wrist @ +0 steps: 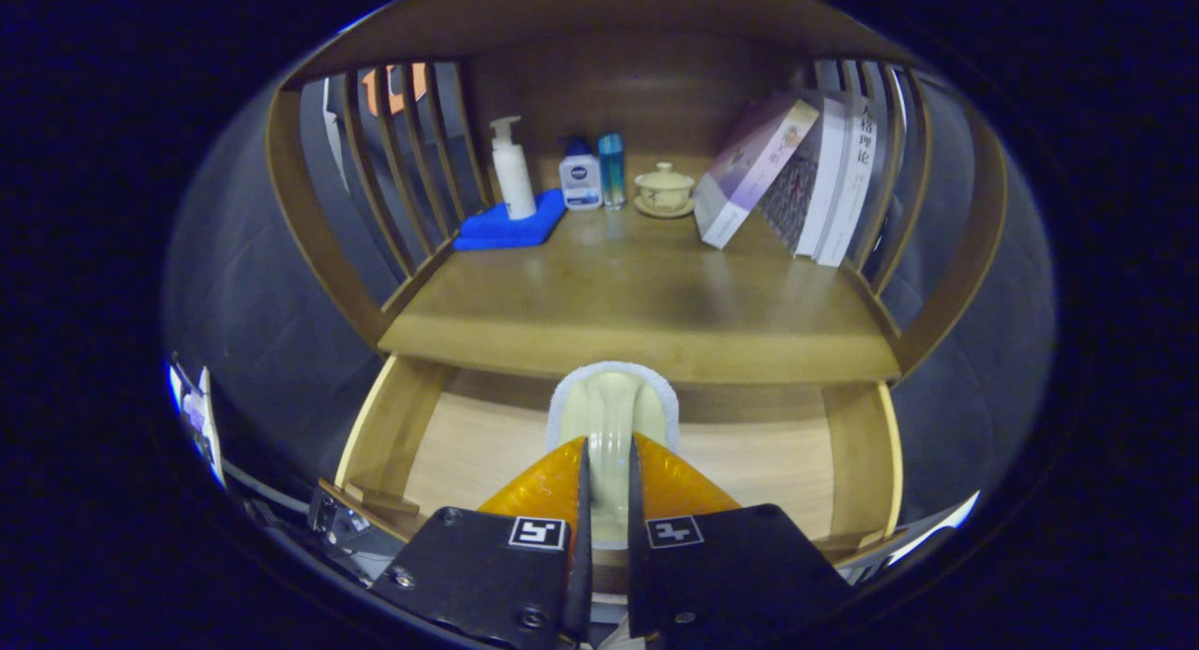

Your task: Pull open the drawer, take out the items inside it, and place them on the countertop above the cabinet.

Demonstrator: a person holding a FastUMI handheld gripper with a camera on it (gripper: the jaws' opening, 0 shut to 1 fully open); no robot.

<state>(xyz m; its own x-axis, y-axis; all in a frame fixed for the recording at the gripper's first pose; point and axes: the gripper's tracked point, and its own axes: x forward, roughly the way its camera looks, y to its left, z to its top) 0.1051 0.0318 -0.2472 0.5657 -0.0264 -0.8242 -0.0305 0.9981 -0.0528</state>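
The drawer (393,425) stands pulled open below the wooden countertop (646,303). My gripper (607,453) is shut on a pale cream brush-like item with a white fluffy rim (614,402). I hold it upright above the open drawer, just in front of the countertop's front edge. Its lower part is hidden between my fingers. The drawer floor that shows on either side of the item is bare wood.
At the back of the countertop stand a white pump bottle (511,168) on a blue cloth (510,227), a small white-and-blue bottle (580,174), a blue bottle (611,168) and a lidded cup on a saucer (664,189). Books (796,177) lean at the right. Slatted wooden sides enclose the shelf.
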